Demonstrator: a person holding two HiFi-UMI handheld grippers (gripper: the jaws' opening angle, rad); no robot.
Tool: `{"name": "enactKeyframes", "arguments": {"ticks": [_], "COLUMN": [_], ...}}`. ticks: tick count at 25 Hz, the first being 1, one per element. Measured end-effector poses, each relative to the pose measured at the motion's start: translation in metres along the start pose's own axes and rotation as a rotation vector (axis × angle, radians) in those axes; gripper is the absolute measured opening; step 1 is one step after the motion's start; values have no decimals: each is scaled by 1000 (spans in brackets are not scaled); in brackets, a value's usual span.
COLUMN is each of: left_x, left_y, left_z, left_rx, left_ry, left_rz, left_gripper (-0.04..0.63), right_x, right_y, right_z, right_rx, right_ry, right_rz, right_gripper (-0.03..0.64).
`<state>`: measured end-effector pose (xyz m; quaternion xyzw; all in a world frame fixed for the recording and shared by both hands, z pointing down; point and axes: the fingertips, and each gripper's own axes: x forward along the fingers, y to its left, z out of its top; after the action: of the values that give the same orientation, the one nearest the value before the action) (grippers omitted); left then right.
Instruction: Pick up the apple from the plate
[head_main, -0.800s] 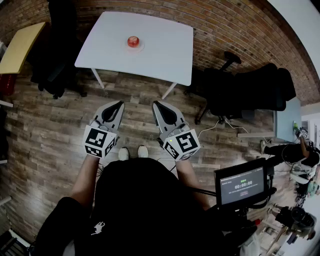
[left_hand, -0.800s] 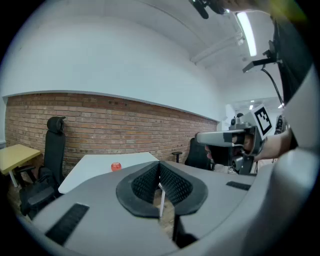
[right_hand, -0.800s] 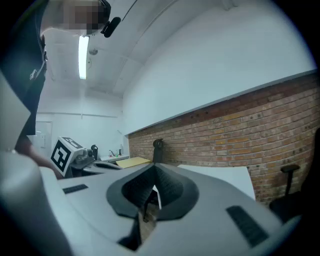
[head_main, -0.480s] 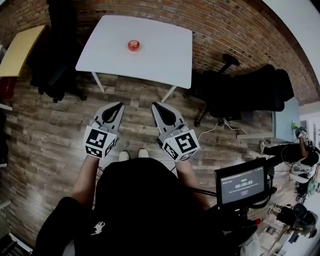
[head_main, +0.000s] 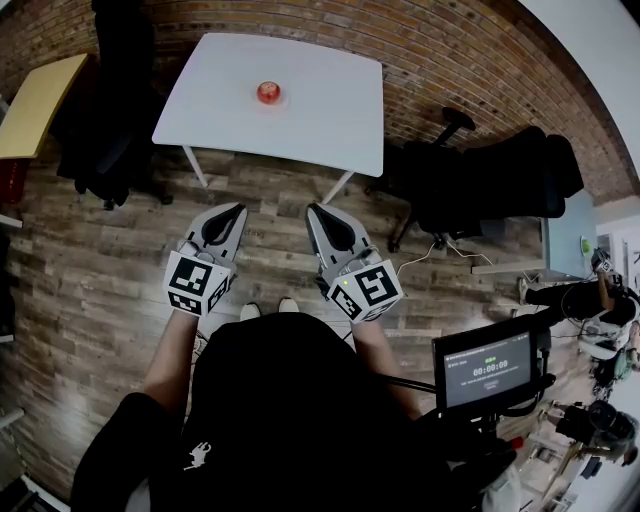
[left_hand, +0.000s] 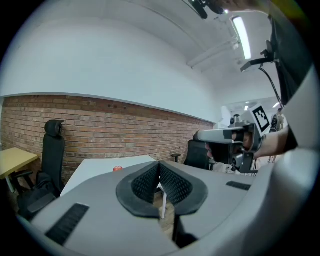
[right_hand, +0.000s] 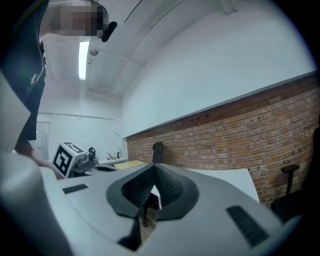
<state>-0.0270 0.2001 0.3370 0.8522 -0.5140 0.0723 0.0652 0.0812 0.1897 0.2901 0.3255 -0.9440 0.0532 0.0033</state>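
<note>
The left tool (head_main: 238, 210) and right tool (head_main: 311, 210) are hanging clenched and empty above the floor (head_main: 95, 260), well apart from the apple (head_main: 267, 92) sitting on its plate (head_main: 282, 99) on the worktop (head_main: 330, 105), so arriving without unclenching first is risking bumping it into rolling away.

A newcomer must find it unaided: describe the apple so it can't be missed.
Find the white table that stands by the brick wall. Near the middle of its top lies a small white plate, and on it the apple. It is round and red, the only thing of colour on that table.
</note>
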Motion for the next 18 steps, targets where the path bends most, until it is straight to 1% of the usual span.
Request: {"name": "enactKeyframes", "arguments": {"ticks": [3,9,14,18], "left_x": [-6,-44,-58,-61], "left_y": [1,9,24,32], "left_z": [-3,-17,-27,-26], "left_rx": [0,-24,-14,-12], "left_ry": [-1,-37,-25,-21], "left_rz": [-24,-49,-44,-46], "left_gripper": [6,6,6,5], "right_x": [1,0,8,15], "right_y": [8,48,66,72], "right_z": [0,-12,-19,-17], "right_rx": [-2,-16,-24,-20], "right_ry": [-2,-12,-8,-5], "right_rz": [-4,-17,-21,-22], "right_gripper": [3,2,2,2]}}
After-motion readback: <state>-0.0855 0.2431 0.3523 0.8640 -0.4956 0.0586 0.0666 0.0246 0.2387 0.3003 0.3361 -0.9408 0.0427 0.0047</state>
